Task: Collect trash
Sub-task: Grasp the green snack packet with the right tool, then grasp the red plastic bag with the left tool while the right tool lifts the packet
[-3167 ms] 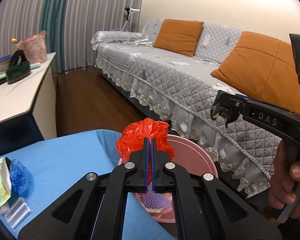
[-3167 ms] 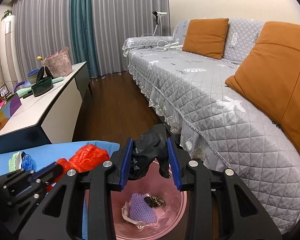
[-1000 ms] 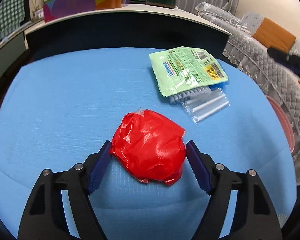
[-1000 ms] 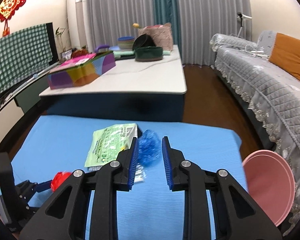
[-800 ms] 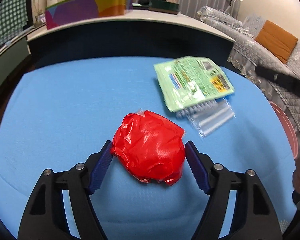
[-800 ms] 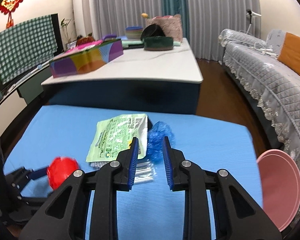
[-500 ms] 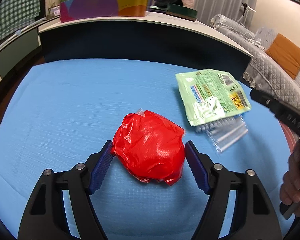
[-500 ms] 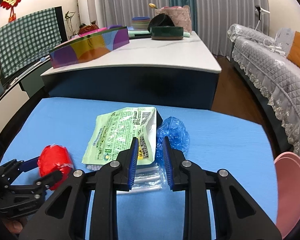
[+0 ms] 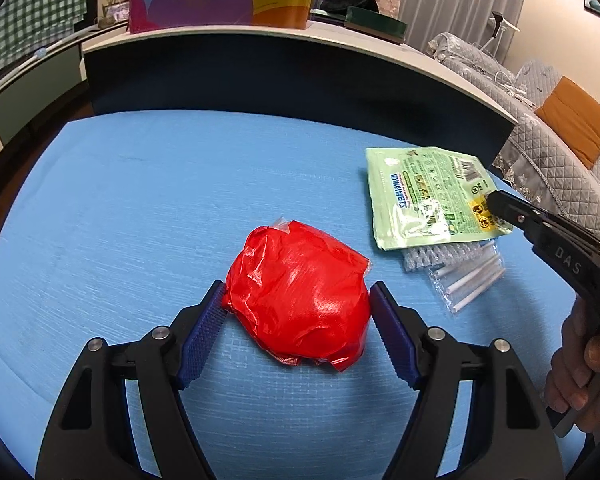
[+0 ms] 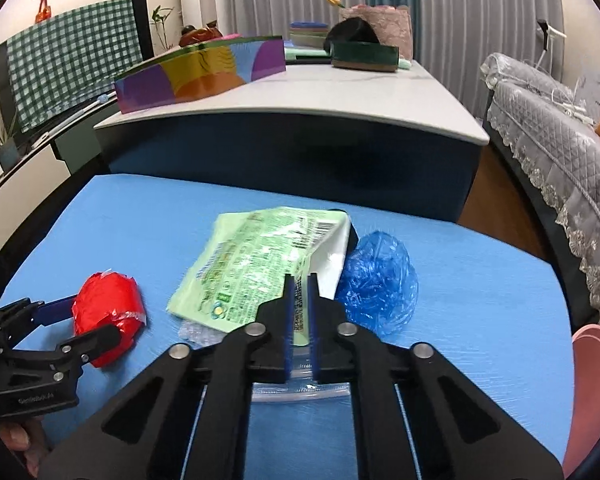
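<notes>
On the blue table [image 9: 120, 208], the left gripper [image 9: 296, 312] straddles a red bag [image 9: 300, 296] mid-surface, pads just beside it, with bare cloth all round. Near the far edge, the right gripper [image 10: 299, 320] has just clenched on a green packet [image 10: 256, 264], a blue bag [image 10: 380, 280] beside it. A pink bin [image 10: 592, 380] stands past the right edge.
</notes>
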Action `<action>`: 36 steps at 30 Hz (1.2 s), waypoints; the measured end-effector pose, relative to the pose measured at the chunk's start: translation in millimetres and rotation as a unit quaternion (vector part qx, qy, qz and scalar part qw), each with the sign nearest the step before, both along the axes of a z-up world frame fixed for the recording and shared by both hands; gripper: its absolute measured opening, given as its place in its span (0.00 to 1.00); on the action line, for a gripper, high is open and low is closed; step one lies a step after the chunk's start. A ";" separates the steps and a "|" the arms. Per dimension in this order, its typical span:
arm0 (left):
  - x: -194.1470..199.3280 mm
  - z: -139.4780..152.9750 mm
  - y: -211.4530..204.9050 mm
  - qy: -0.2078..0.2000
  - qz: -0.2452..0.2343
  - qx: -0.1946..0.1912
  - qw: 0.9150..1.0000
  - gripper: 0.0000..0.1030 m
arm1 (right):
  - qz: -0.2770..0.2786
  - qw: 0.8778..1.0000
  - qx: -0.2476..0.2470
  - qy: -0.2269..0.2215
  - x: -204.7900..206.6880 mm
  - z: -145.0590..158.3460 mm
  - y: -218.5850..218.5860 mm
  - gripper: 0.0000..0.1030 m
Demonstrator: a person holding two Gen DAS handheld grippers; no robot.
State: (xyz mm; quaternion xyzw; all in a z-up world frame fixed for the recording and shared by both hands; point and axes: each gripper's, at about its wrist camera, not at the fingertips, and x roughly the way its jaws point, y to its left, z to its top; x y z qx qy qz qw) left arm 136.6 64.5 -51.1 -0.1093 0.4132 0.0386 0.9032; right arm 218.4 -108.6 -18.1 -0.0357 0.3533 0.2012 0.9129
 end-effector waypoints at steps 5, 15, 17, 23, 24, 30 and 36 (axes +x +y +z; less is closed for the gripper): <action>-4.2 6.8 -2.8 -0.014 -0.003 0.007 1.000 0.68 | 0.008 1.000 0.007 -0.014 -10.8 12.3 -1.3 0.01; -12.7 24.4 -10.7 -0.042 -0.008 0.026 0.999 0.68 | 0.006 0.999 0.020 -0.050 -42.4 45.5 -14.0 0.00; -14.7 27.9 -13.9 -0.048 -0.011 0.029 0.998 0.68 | 0.004 0.998 0.026 -0.056 -47.9 52.8 -17.6 0.00; -20.7 42.3 -24.4 -0.072 -0.022 0.037 0.996 0.68 | -0.004 0.996 0.032 -0.080 -65.0 75.6 -32.8 0.00; -20.9 43.2 -26.3 -0.074 -0.023 0.038 0.996 0.68 | -0.006 0.996 0.029 -0.083 -67.6 77.3 -35.3 0.00; -26.1 50.7 -36.7 -0.085 -0.034 0.041 0.995 0.68 | -0.026 0.995 0.017 -0.093 -82.2 85.5 -54.8 0.00; -33.3 60.1 -47.8 -0.098 -0.044 0.042 0.993 0.68 | -0.047 0.993 0.007 -0.103 -100.2 91.5 -77.0 0.00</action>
